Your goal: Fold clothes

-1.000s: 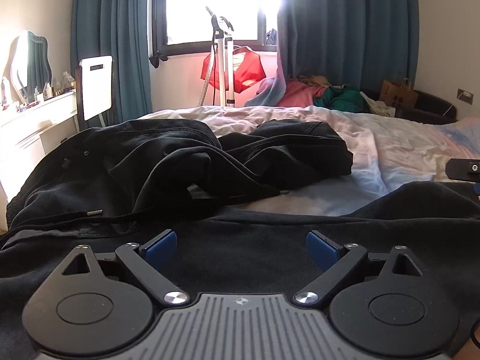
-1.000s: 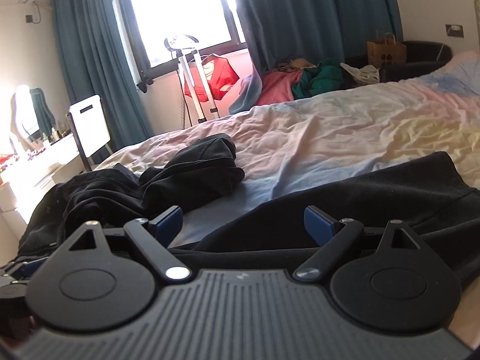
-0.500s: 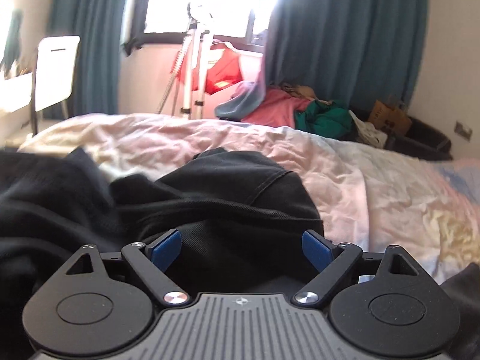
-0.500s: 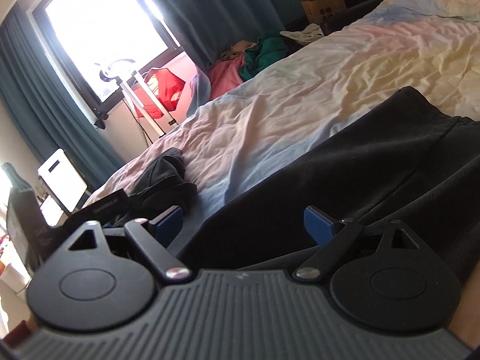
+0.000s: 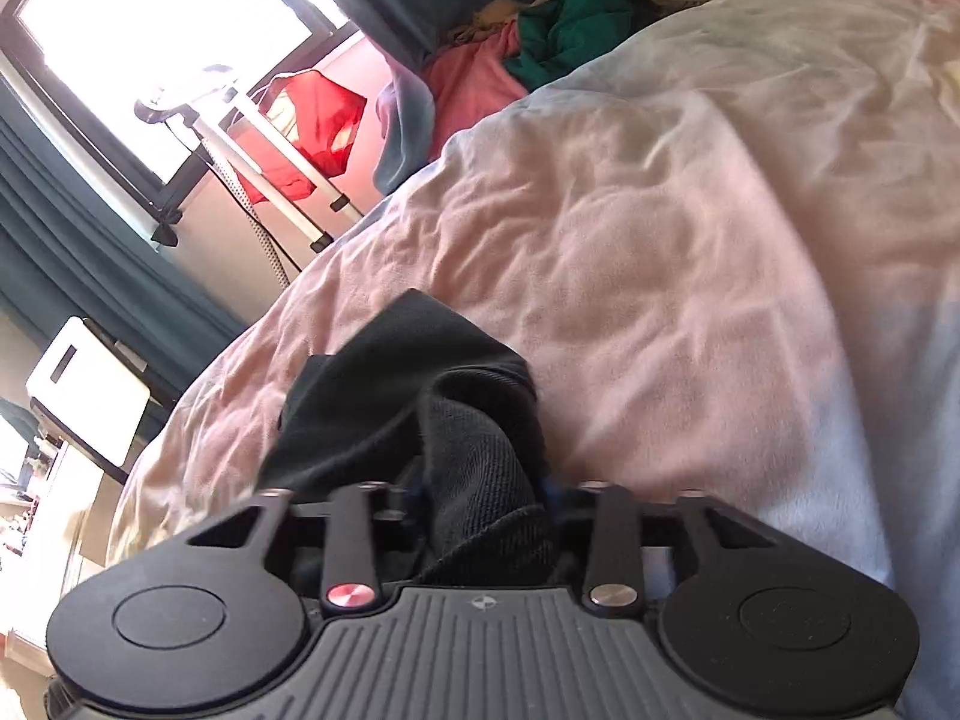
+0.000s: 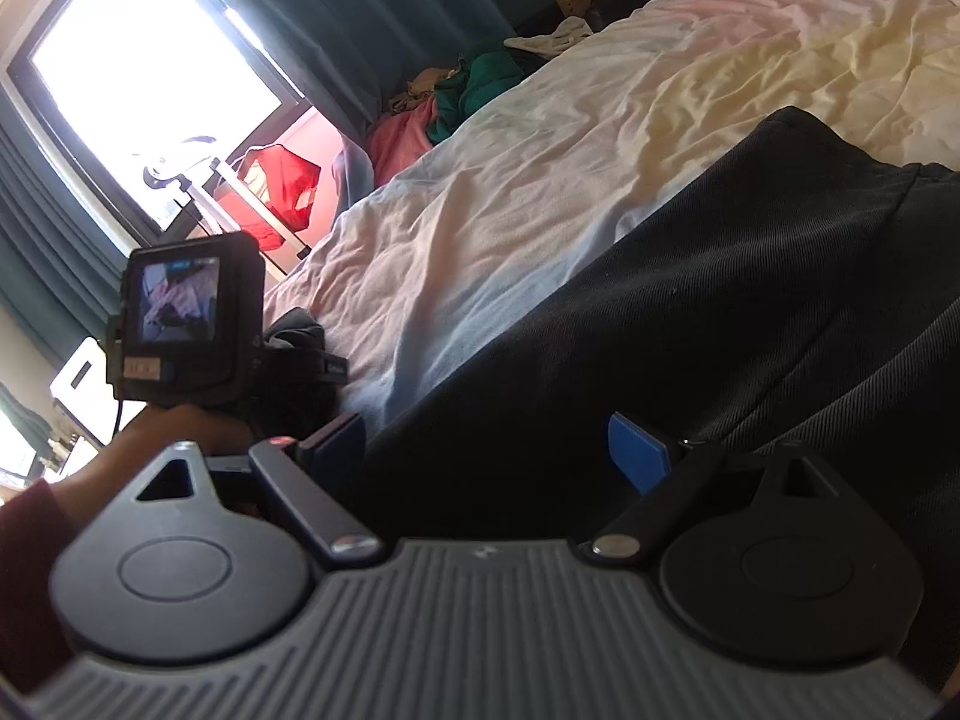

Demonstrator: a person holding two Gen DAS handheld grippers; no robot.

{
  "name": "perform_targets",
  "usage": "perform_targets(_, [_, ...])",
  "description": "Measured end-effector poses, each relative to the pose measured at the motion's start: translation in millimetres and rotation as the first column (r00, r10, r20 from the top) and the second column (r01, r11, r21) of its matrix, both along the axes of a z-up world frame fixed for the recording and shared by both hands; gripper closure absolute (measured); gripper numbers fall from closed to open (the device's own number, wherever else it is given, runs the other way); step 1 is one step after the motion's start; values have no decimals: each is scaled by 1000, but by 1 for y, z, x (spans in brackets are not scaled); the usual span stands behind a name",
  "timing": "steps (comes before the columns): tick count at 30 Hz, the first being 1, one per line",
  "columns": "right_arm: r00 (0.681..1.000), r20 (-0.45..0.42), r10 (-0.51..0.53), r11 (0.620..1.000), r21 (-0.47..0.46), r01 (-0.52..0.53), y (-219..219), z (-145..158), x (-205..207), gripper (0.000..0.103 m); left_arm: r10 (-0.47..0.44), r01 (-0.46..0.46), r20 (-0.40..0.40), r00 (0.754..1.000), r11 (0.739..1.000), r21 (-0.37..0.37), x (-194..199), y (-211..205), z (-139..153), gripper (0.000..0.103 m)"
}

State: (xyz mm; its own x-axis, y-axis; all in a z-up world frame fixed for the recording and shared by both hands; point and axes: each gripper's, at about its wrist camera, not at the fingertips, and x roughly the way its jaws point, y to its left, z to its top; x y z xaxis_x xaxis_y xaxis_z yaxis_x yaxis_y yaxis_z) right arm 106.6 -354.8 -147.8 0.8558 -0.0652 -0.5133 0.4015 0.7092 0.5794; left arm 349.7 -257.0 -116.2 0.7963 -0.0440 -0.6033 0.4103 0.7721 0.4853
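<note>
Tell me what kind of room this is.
Almost certainly a bedroom: a bed under a rumpled pale sheet, teal curtains beside a bright window, and clothes piled past the bed.

Bed (image 5: 690,228): wide, covered with a crumpled pastel sheet (image 6: 630,138), pinkish-white toward the window end, pale blue near the middle, yellow toward the far side.

On it, right wrist view: one large black garment (image 6: 750,312) of twill-like weave, spread flat across the near part of the sheet, a seam running along its right portion.

On it, left wrist view: a bunched black knit garment (image 5: 420,384), its far end resting on the pinkish sheet; whether the near part touches the bed cannot be told.
</note>
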Motion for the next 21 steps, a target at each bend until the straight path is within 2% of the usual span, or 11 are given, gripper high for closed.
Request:
perform_targets(5, [1000,14,-10,1000,-9,10,0,1,-4,13,-47,52,31,998,986,-161,-2,3,48,93])
perform_targets(6, [1000,20,-19,1000,-10,19,0,2,-5,13,-87,99,66,994,971,-216,-7,6,64,93])
perform_targets(7, [999,29,-32,999,-10,32,-1,3,-8,13,-138,166,117,983,945,-280,-15,10,82,93])
perform_targets(8, [998,38,-47,999,-13,48,-2,5,-11,13,-146,180,125,981,926,-332,-17,16,91,93])
perform_targets(10, [996,55,-72,997,-22,73,-4,8,-15,13,-121,150,94,988,892,-427,-14,29,98,90])
perform_targets(12, [994,67,-89,995,-32,91,-5,11,-17,13,-99,116,61,993,849,-516,-11,42,106,75])
perform_targets(13, [993,72,-96,994,-37,99,-5,12,-19,13,-75,92,52,996,846,-525,-11,46,103,62])
perform_targets(14, [993,74,-96,994,-40,99,-5,12,-19,13,-48,65,46,998,858,-510,-12,49,97,49])
perform_targets(18, [994,79,-79,995,-57,83,-2,12,-19,13,-43,43,9,999,895,-444,-27,68,74,46])
perform_targets(20, [994,92,-58,996,-64,64,0,13,-17,13,-20,23,11,1000,902,-432,-55,94,71,33])
perform_targets(21, [994,98,-47,996,-69,54,2,13,-17,13,-4,10,14,1000,904,-427,-70,109,70,32])
